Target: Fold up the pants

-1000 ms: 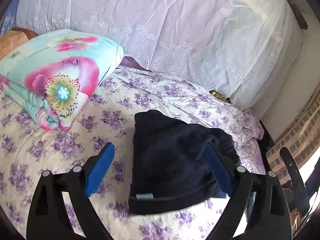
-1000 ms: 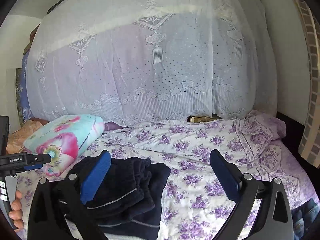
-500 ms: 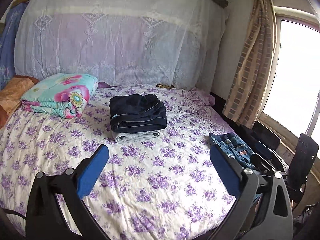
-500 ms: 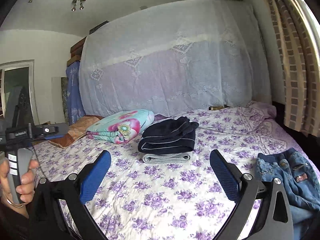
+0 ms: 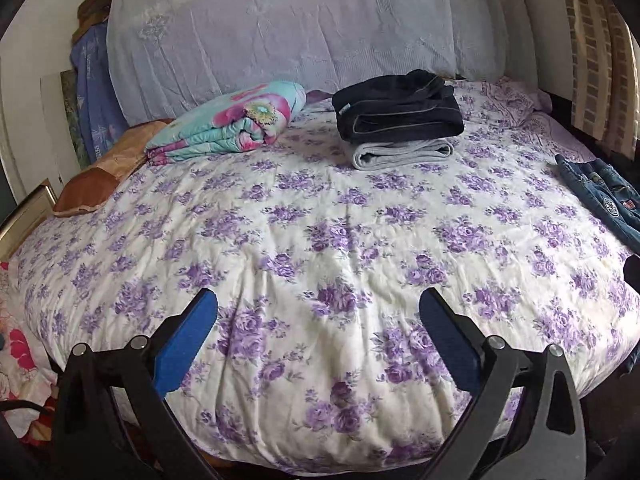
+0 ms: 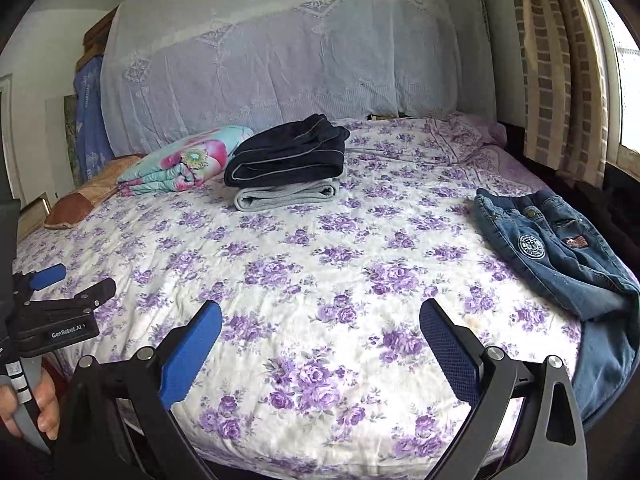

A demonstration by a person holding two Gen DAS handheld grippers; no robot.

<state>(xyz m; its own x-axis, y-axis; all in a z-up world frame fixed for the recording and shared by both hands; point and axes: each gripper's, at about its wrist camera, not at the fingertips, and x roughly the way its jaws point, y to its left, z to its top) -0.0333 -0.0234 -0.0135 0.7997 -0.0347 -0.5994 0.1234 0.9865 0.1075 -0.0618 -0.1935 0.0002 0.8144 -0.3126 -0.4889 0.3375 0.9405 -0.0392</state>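
Fingers: both grippers, left [image 5: 318, 334] and right [image 6: 320, 340], spread wide, empty.
Next: jeans [image 6: 560, 252], bed's [image 6: 320, 264] right edge.
Tip: grasp waistband corners, drag to middle.

White bedspread [image 5: 320, 248] strewn with purple rose sprays. At twelve o'clock, navy folded pants [image 5: 400, 110] edged with pale stitching, stacked on a light grey folded garment [image 5: 400, 154]. At eleven o'clock, turquoise quilt [image 5: 236, 128] with pink blooms and a yellow-green flower centre; beyond it at ten o'clock, a brown and tan cushion [image 5: 104, 178]. At three o'clock, faded blue jeans [image 6: 560, 256] bearing a round navy-and-white badge and a small red striped patch. Behind, pale lavender-white lace cover [image 6: 280, 56]. At one o'clock, beige curtain [image 6: 560, 80] checked in grey-brown. Blue pads [image 6: 192, 356] on black gripper arms.
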